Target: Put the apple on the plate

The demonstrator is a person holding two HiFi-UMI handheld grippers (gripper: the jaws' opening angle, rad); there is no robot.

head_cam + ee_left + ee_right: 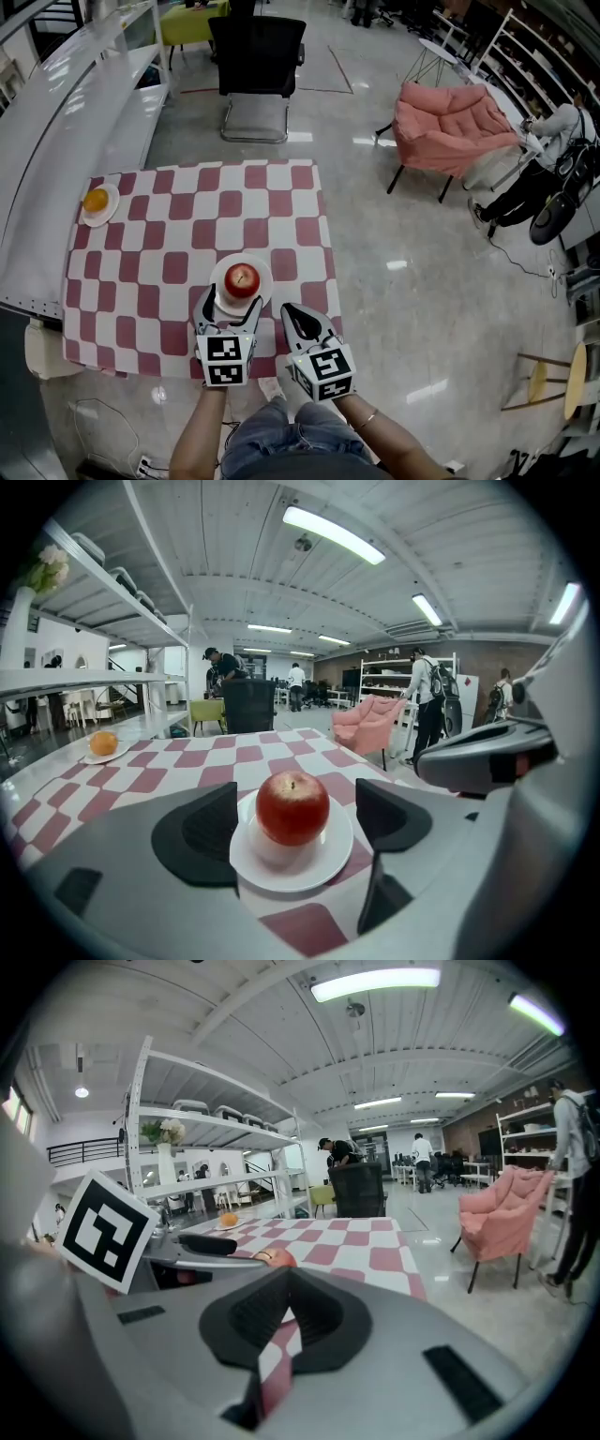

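Apple (242, 277) 1, near plate (263, 272); orange (96, 200) 1, far plate (106, 217).

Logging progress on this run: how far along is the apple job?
Done: the apple sits on the white plate. In hand: nothing; the left tool is open, jaws flanking the plate, and the right tool is shut and empty. Left: probably only backing the tools away.
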